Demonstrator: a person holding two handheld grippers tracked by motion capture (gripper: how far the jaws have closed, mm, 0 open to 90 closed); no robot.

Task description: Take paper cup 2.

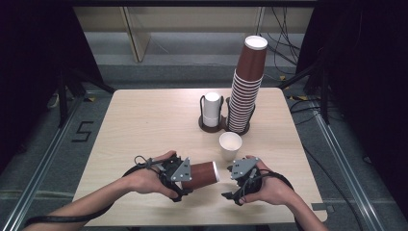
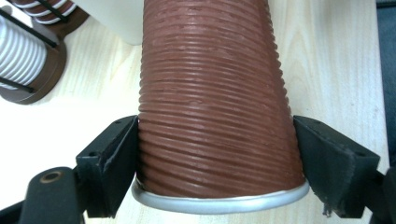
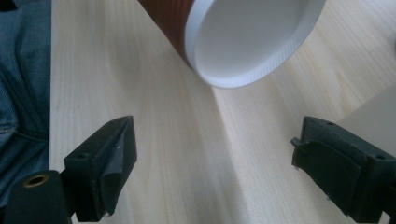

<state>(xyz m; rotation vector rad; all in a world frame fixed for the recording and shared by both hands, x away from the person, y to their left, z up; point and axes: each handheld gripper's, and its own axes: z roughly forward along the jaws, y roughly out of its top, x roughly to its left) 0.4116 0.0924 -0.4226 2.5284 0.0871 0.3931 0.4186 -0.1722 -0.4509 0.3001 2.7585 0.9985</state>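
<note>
That brown ribbed paper cup [image 1: 201, 174] lies sideways over the bench's [image 1: 144, 125] 6 o'clock edge, left gripper [image 2: 215, 154] jaws clamped near its base. Light, crushable, so squeeze gently there. Right gripper [image 3: 212, 163] jaws gape wide, empty. White cup [image 1: 230, 145] at its 1 o'clock.

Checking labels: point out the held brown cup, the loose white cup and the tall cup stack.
brown cup [image 1: 201, 174], high view, ribbed side wall.
white cup [image 1: 230, 142], high view, open rim.
cup stack [image 1: 246, 86], high view, mid-height of the stack.
</note>
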